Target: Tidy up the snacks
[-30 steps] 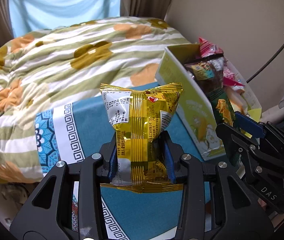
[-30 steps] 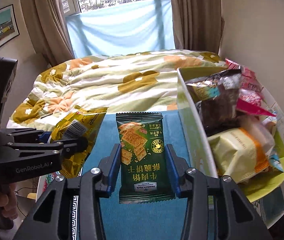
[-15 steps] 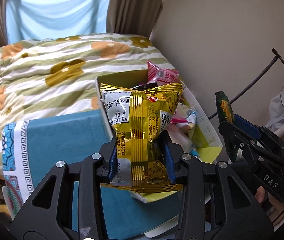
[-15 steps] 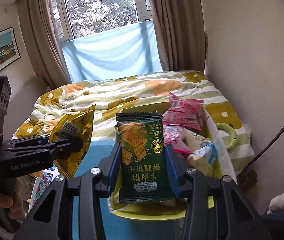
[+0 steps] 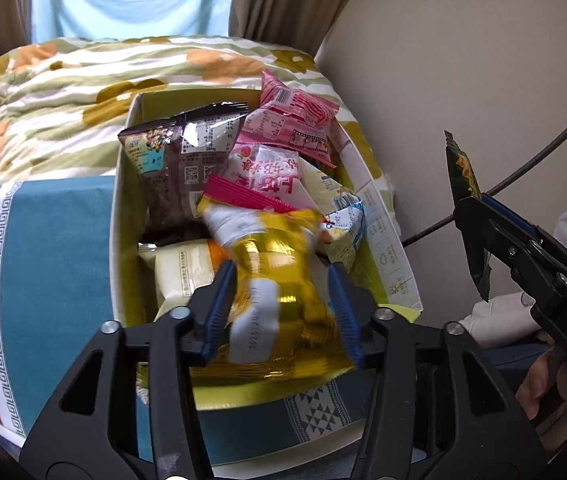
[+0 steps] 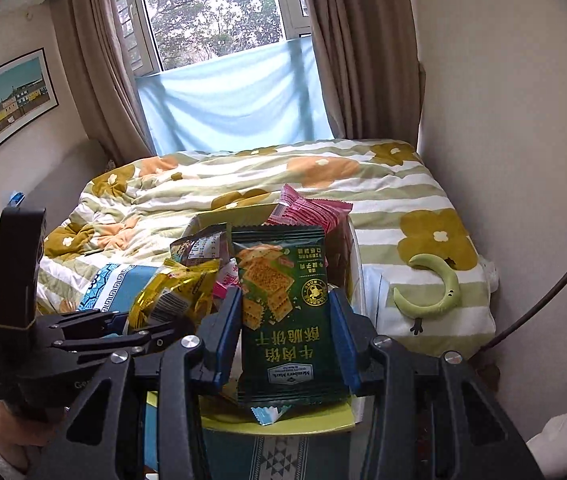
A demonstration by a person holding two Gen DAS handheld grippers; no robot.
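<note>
- The left gripper [image 5: 281,312] hangs over the snack box [image 5: 121,216], its jaws just opened; the gold packet [image 5: 279,300] between the pads is blurred, and the pads look clear of it.
- The right gripper [image 6: 285,336] is clamped on the green cracker packet [image 6: 287,320], upright at the box's near right edge.
- The box, crowded with a brown bag [image 5: 179,172] and pink packets [image 5: 291,120], sits on a teal cloth [image 5: 51,248]; its near wall is hidden behind the fingers.
- A flowered quilt [image 6: 243,176] covers the bed behind.
</note>
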